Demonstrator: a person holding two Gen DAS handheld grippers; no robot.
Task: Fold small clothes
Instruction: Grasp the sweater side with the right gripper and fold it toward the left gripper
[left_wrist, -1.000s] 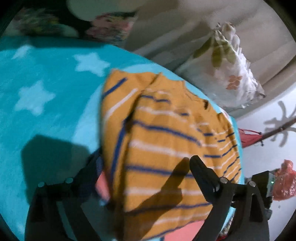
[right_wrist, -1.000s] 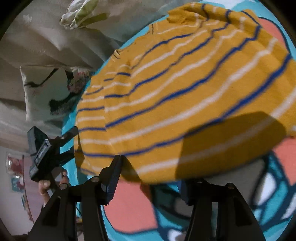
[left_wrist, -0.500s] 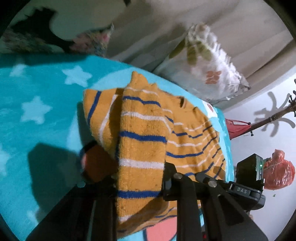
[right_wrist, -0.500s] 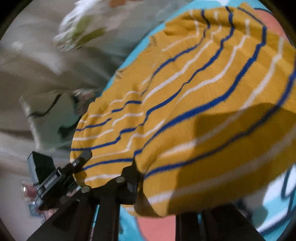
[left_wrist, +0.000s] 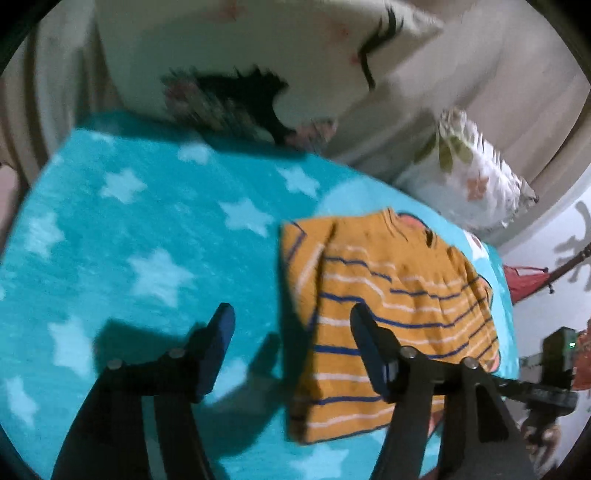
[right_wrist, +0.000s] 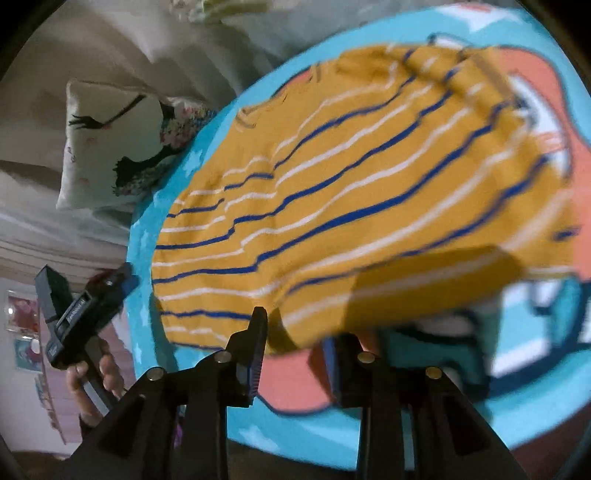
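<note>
Left gripper: jaws spread wide, empty, poised above the blanket just left of the sweater; its right finger overlaps the sweater's left portion in the view, though contact cannot be confirmed. Right gripper: jaws parted with the sweater's near hem at or just above the gap; whether the fingers pinch the cloth cannot be told from the blurred picture.

Position of the garment: the mustard sweater with blue and white stripes lies on the turquoise star-patterned blanket covering a bed, toward the side near the pillows. In the left wrist view a lengthwise flap along its left edge is turned over onto the body, and the outline is roughly rectangular.

Progress, as a judgement: one side fold appears done. The cloth is rumpled, with the near hem lifted in the right wrist view, so further folds and flattening seem to be left.

Count: one sweater; no other garment visible. Two grippers. Two pillows: one white with an eyelash-and-hair drawing, one white with a leaf print. One blanket. The person's left hand holds the left gripper's handle.
</note>
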